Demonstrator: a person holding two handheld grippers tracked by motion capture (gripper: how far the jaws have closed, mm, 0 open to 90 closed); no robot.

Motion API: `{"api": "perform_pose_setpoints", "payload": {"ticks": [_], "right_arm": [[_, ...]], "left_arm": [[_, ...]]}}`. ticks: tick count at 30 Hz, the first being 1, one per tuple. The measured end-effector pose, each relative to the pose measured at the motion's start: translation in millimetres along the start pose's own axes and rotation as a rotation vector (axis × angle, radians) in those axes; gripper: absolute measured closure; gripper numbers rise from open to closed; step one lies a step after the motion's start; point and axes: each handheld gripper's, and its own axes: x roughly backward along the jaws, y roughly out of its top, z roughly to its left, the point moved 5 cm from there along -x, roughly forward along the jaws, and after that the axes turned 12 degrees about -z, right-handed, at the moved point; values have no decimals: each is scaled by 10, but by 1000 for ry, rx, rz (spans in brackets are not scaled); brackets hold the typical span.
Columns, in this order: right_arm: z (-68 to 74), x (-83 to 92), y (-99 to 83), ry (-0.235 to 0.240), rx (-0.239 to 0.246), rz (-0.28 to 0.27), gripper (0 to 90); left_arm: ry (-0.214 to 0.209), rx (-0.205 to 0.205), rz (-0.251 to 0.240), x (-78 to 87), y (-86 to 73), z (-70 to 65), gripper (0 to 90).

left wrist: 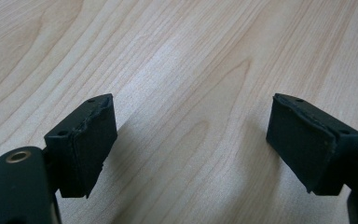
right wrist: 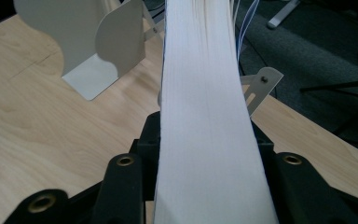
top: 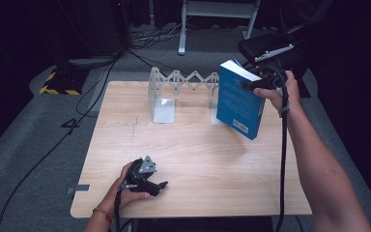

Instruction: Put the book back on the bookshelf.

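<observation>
Left gripper (top: pixel 160 185) sat nearest, low on the front part of the wooden table (top: pixel 198 159), person's left hand (top: pixel 125 191) wrapped around it. Its jaws were spread wide with nothing between them; in the left gripper view the pads (left wrist: pixel 91 144) hovered over bare wood grain. Right gripper (top: pixel 251 85) was up at the far right, clenched on a blue book (top: pixel 239 101). Book was lifted off the table, tilted, back cover facing the camera, white page edge on top. In the right gripper view the page block (right wrist: pixel 209 116) ran straight up between the jaws. White expandable book rack (top: pixel 183 89) stood at the far edge; the book hung just beside its right end plate, in front of it.
</observation>
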Motion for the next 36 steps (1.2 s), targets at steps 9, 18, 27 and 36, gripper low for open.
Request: {"api": "perform_pose_setpoints", "payload": {"ticks": [9, 18, 27, 36], "right_arm": [[3, -211, 85, -30, -14, 1, 610], [-56, -439, 102, -73, -69, -2, 609], [-105, -638, 91, -122, -115, -20, 608], [-152, -670, 93, -132, -146, -73, 606]], "left_arm": [[-4, -6, 1, 0, 0, -2, 165], [-9, -8, -1, -2, 1, -7, 165], [-9, -8, -1, -2, 1, -7, 165], [-9, -8, -1, -2, 1, -8, 165]]}}
